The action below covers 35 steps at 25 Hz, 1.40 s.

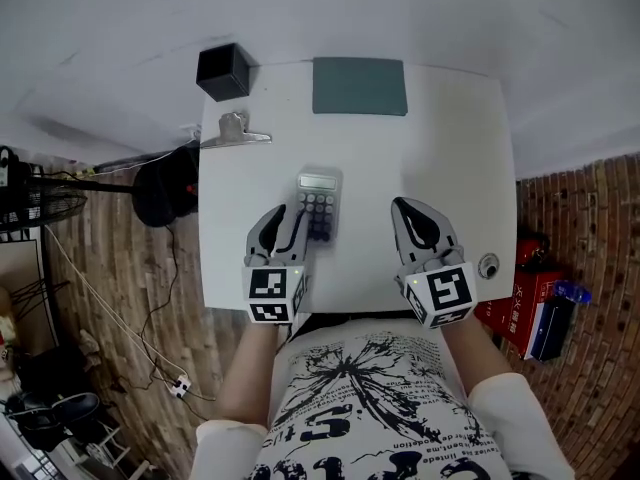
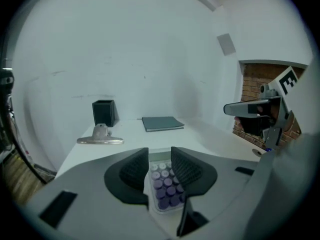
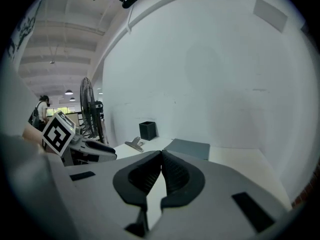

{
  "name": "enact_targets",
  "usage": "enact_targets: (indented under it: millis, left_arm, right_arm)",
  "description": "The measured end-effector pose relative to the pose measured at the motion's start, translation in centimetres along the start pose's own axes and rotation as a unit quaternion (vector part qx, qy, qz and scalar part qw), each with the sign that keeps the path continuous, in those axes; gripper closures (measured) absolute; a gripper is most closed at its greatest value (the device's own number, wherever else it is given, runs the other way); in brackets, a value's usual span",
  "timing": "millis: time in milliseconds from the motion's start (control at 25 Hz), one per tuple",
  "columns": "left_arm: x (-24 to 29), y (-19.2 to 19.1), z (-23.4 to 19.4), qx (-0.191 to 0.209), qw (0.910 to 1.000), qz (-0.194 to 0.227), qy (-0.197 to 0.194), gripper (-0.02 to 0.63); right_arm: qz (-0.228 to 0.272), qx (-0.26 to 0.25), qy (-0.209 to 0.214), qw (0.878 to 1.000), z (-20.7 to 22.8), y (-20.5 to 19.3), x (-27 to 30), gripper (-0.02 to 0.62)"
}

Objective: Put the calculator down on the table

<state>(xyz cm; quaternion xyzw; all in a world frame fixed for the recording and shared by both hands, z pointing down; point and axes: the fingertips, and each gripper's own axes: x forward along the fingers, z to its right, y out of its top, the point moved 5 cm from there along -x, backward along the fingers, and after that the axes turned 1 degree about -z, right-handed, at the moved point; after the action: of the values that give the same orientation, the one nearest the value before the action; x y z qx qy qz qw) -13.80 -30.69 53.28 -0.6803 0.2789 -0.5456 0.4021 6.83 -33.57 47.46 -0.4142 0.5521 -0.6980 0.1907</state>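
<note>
The calculator (image 1: 318, 206), pale with purple keys and a small display, lies flat on the white table (image 1: 450, 148) near its front middle. My left gripper (image 1: 287, 210) hovers just over its lower left part, and its right finger overlaps the calculator's edge. In the left gripper view the jaws (image 2: 160, 156) stand apart, and the calculator (image 2: 165, 184) shows through the gap below them, not pinched by the pads. My right gripper (image 1: 402, 206) is off to the right of the calculator, shut and holding nothing; its fingertips (image 3: 161, 155) meet.
At the table's far edge lies a dark green notebook (image 1: 359, 86), with a black square box (image 1: 224, 71) at the far left corner. A large metal binder clip (image 1: 233, 131) sits by the left edge. A small round fitting (image 1: 488, 265) is at the near right edge.
</note>
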Motion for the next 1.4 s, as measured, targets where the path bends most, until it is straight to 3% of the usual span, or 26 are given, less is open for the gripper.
enact_targets:
  millis: [120, 320, 520, 760, 960, 1400]
  left_arm:
    - [-2.4, 1.8, 0.6, 0.028, 0.9991, 0.03, -0.008, 0.479]
    - [-7.4, 4.8, 1.1, 0.029, 0.9947, 0.097, -0.016, 0.582]
    - [-11.6, 7.3, 1.6, 0.052, 0.988, 0.139, -0.043, 0.592]
    - [-15.7, 8.2, 3.3, 0.082, 0.9804, 0.156, -0.089, 0.592]
    - [-17.8, 8.4, 4.1, 0.111, 0.9746, 0.166, -0.102, 0.592]
    - [-18.9, 8.8, 4.5, 0.112, 0.9712, 0.173, -0.119, 0.592]
  right_arm:
    - [0.016, 0.001, -0.013, 1.0, -0.8, 0.5, -1.7, 0.58]
    - [0.045, -0.005, -0.035, 0.998, -2.4, 1.6, -4.7, 0.58]
    - [0.06, -0.035, -0.04, 0.997, -4.3, 2.7, -7.4, 0.58]
    - [0.079, -0.045, -0.054, 0.994, -6.0, 3.4, -10.6, 0.581]
    - [0.09, -0.053, -0.058, 0.993, -7.2, 4.1, -12.1, 0.581]
    - [0.091, -0.064, -0.049, 0.993, -7.9, 4.7, -12.9, 0.583]
